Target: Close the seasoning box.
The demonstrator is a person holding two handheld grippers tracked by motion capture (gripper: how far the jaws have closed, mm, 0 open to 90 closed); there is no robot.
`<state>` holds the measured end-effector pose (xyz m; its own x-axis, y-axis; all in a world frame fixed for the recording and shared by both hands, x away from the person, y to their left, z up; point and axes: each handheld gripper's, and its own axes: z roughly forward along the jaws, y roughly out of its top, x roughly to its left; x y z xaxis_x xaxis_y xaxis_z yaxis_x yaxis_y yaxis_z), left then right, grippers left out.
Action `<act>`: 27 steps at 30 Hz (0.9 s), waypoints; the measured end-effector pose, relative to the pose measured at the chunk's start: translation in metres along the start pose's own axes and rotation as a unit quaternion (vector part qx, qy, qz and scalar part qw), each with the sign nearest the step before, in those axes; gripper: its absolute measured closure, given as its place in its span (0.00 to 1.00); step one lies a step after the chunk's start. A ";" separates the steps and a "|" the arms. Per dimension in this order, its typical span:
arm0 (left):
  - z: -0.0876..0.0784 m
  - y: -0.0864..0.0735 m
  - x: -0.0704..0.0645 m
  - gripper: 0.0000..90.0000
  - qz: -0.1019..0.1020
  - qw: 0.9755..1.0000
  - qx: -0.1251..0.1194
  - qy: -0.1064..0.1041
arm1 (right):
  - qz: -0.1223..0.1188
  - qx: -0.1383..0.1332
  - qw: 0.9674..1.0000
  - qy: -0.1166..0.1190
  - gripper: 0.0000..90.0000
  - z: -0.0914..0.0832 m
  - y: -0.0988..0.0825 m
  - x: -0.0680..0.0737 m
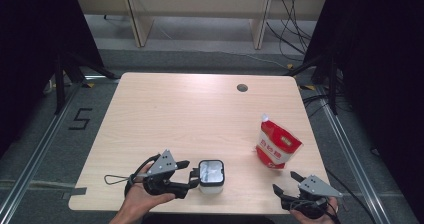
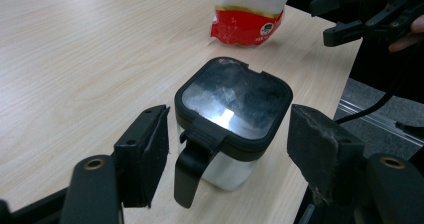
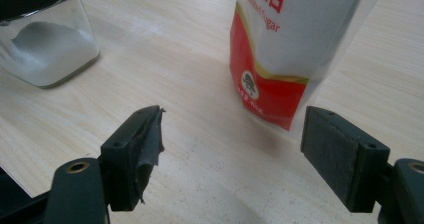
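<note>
Step in hand looks like letting go of the sugar jar (image 1: 211,175): the left hand-held gripper (image 1: 192,176) sits w/ its jaws wide, one either side of the jar, pads clear of the glass, so nothing is held. Jar stands upright near the front edge of the table (image 1: 165,114), lid on, white sugar in the bottom. Right hand-held gripper (image 1: 283,183) waits at the front right corner, jaws wide & empty, aimed at the red-and-white sugar bag (image 1: 277,146), which stands upright near the right edge, well apart from the jar.

Next move, prob: left backs straight off w/o nudging the jar, then right goes in for the bag; soft pouch, so a grip low on the body could buckle it.

Left gripper view gives the lid (image 2: 234,102) close up: black, clear window, a latch tab (image 2: 192,165) hanging down the near side, gaps at both pads. High view can't settle those gaps. Right gripper view shows the sugar level through the jar's (image 3: 45,39) glass & the bag's print (image 3: 280,59)
</note>
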<state>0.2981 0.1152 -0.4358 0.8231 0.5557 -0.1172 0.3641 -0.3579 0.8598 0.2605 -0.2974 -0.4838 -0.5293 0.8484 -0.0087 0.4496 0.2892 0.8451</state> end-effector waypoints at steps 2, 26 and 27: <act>-0.002 -0.004 0.002 0.35 0.005 1.000 0.001 0.001 | -0.001 0.001 1.000 0.000 0.28 0.000 0.000 0.000; -0.012 -0.054 0.003 0.22 -0.001 0.999 0.035 0.025 | 0.016 0.015 1.000 0.006 0.25 0.001 -0.001 0.004; -0.011 -0.056 0.001 0.22 -0.006 0.999 0.032 0.022 | -0.001 0.015 1.000 0.011 0.23 0.002 -0.001 0.000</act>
<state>0.2740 0.1441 -0.4788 0.7992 0.5918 -0.1052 0.4029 -0.3976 0.8243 0.2616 -0.2964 -0.4858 -0.5464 0.8375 0.0011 0.4697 0.3054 0.8283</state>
